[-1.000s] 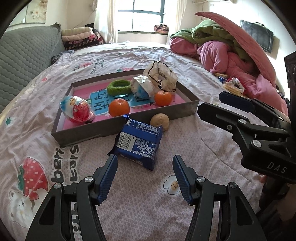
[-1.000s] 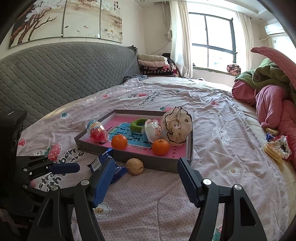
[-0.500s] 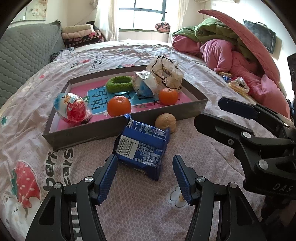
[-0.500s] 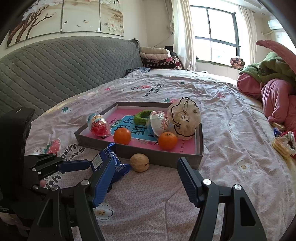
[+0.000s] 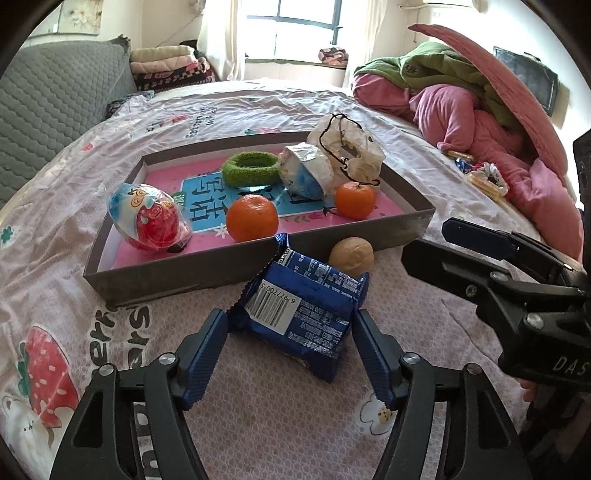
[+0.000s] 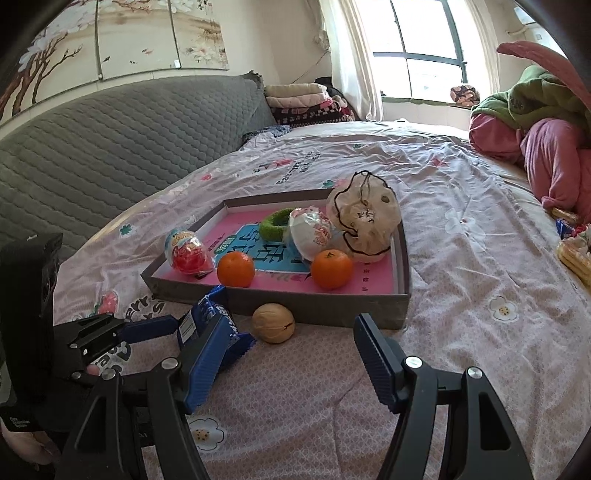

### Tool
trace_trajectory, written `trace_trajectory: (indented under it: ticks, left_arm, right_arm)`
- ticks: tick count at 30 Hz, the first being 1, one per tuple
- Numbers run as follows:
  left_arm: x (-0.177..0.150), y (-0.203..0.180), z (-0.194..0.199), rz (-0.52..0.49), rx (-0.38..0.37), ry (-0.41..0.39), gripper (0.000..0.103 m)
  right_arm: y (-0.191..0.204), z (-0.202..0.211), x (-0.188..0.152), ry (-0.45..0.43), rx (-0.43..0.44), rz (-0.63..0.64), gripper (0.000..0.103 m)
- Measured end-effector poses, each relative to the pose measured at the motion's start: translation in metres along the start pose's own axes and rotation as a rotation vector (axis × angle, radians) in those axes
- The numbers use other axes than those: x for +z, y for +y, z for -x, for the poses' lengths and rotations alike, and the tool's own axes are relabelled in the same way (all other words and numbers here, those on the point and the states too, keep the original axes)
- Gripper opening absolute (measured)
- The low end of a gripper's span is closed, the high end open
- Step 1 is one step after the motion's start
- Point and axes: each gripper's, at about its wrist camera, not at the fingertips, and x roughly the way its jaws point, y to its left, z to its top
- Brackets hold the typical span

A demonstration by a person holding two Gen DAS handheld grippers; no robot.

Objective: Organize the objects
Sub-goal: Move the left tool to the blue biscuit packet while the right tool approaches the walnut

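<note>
Left gripper (image 5: 291, 354): jaws opening, blue packet (image 5: 303, 314) between the two blue fingers (image 5: 205, 354) but not pressed by them. Packet flat on the bed sheet (image 5: 277, 417), barcode side up, far end leaning against the near wall of the tray (image 5: 177, 273). Near edge of the packet reaching down into the gap between the jaws; small space visible on each side.

Right gripper (image 6: 288, 354): jaws wide apart, nothing between them, only sheet below. Seen from the left view at the right side, dark and pointing toward the tray corner.

Just past the packet, on its right: walnut (image 5: 351, 254), on the sheet, touching or almost touching the tray wall. From the right view, walnut (image 6: 273, 323) ahead of the open jaws, nearer to the left finger.

Inside the tray, from near to far: two oranges (image 5: 252, 218), one at the front middle, second (image 5: 355, 199) at the right; egg-shaped toy (image 5: 149, 218) at the left; green ring (image 5: 251, 169) behind; white wrapped snack (image 5: 306, 173) and plastic bag (image 5: 347, 147) at the back right.

Farther away: grey headboard (image 6: 110, 147) on the left, pile of pink and green bedding (image 5: 472, 96) on the right, window (image 5: 295, 26) behind.
</note>
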Motion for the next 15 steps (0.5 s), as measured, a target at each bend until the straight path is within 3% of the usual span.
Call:
trace_trajectory:
  ticks: [15]
  left_arm:
    - [-0.001,0.010,-0.006,0.003,0.017,-0.017,0.078]
  right_arm:
    - [0.022,-0.027,0.000,0.074,0.003,0.075,0.069]
